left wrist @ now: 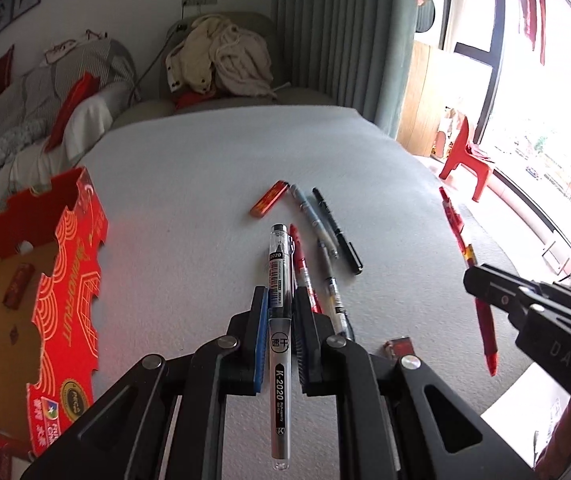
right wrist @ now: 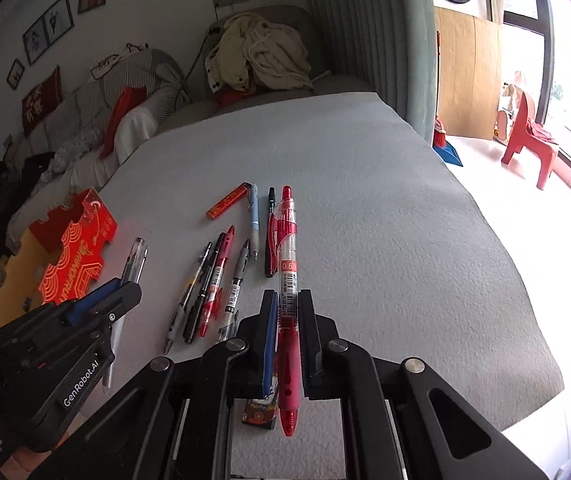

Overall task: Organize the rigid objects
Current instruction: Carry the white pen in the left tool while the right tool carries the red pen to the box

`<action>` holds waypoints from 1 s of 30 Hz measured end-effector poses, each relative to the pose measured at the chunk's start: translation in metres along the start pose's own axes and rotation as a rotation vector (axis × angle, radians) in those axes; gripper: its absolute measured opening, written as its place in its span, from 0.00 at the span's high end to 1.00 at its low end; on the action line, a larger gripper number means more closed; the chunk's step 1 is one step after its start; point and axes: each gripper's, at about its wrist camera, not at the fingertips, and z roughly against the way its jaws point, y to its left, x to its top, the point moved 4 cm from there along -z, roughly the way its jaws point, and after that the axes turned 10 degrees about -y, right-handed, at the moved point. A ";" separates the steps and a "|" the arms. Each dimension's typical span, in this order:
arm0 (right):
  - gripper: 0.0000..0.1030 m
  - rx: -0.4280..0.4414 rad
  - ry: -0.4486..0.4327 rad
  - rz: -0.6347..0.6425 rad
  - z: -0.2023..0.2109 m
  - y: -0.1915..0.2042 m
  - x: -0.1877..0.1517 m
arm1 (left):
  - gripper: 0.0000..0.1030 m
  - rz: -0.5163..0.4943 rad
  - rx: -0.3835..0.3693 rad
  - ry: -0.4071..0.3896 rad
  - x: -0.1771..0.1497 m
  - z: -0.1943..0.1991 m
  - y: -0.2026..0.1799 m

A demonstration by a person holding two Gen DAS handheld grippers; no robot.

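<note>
My left gripper (left wrist: 281, 292) is shut on a clear pen with a black cap (left wrist: 277, 268), held lengthwise above the grey table cover (left wrist: 205, 184). My right gripper (right wrist: 288, 294) is shut on a red pen (right wrist: 287, 240), also lifted off the table. Each gripper shows in the other view: the right gripper (left wrist: 475, 280) at the right with the red pen (left wrist: 457, 228), the left gripper (right wrist: 125, 286) at the left with the clear pen (right wrist: 135, 258). Several loose pens (right wrist: 221, 280) and an orange stick (right wrist: 227, 201) lie on the cover ahead of both grippers.
An open red cardboard box (left wrist: 65, 280) stands at the table's left edge, with small items inside. A small dark packet (right wrist: 259, 410) lies under my right gripper. Behind the table are a sofa with clothes (left wrist: 221, 56), a curtain and a red chair (right wrist: 529, 140).
</note>
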 end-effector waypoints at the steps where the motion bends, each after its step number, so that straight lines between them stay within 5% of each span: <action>1: 0.90 0.000 -0.004 -0.006 0.002 0.000 -0.001 | 0.87 -0.007 0.001 -0.006 0.000 0.003 -0.002; 18: 0.90 0.010 -0.032 -0.034 0.023 0.004 -0.001 | 0.87 -0.019 0.012 -0.073 0.011 0.031 0.001; 30: 0.90 0.106 -0.058 0.038 0.025 0.059 0.017 | 0.87 0.053 0.091 -0.129 0.024 0.054 0.045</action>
